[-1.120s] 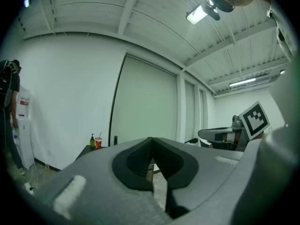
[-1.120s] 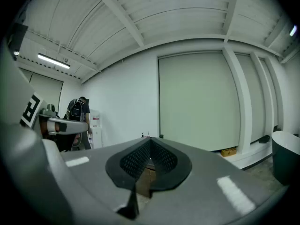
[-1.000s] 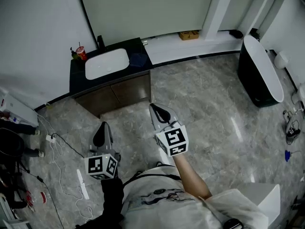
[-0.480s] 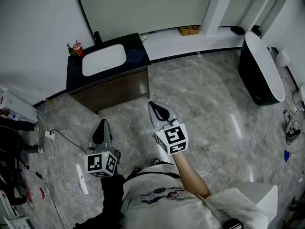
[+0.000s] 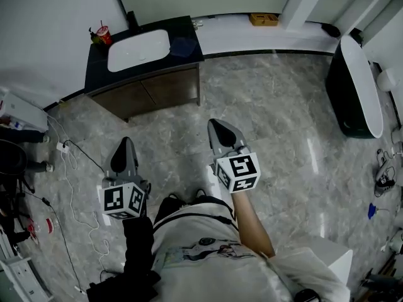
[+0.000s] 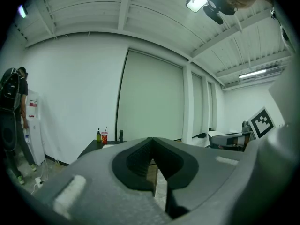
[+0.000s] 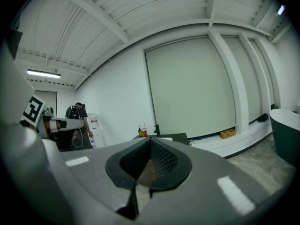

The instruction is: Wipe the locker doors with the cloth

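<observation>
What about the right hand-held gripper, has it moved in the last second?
Yes. In the head view the right hand-held gripper has drawn back from the sink cabinet.

Bright, even light all round here, pouring down from the ceiling lamp, and right of the sink cabinet pale glare streaks the polished floor. Both gripper views bend hard at the edges and go black in the corners. The left gripper looms soft up close, its fingers dark in the hollow.
</observation>
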Motion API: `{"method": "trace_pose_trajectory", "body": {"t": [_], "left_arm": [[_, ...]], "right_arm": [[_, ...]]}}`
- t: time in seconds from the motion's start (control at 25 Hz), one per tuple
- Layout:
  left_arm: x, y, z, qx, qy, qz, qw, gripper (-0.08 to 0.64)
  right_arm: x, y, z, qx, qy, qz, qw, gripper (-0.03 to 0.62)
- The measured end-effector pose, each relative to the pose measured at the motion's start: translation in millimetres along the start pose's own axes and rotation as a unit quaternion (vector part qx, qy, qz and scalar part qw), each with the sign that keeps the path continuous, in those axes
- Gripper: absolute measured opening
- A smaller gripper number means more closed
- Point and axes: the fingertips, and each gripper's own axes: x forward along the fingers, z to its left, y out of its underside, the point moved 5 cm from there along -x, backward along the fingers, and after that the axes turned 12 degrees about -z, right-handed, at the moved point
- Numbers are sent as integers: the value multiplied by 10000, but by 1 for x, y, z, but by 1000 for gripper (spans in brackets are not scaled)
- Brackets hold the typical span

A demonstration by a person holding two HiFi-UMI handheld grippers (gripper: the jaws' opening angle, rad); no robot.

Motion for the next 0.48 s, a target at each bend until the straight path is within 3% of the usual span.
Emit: {"method": "trace_pose_trajectory", "body": {"t": [0.24, 0.48], "left_arm": [[15, 15, 28, -51, -106, 180, 9998, 0], [81, 46, 74, -314, 122, 145, 9993, 0]], "right_arm": [[34, 13, 2, 114, 3, 144, 9998, 5], [94, 28, 10, -154, 1, 292, 9995, 5]]}}
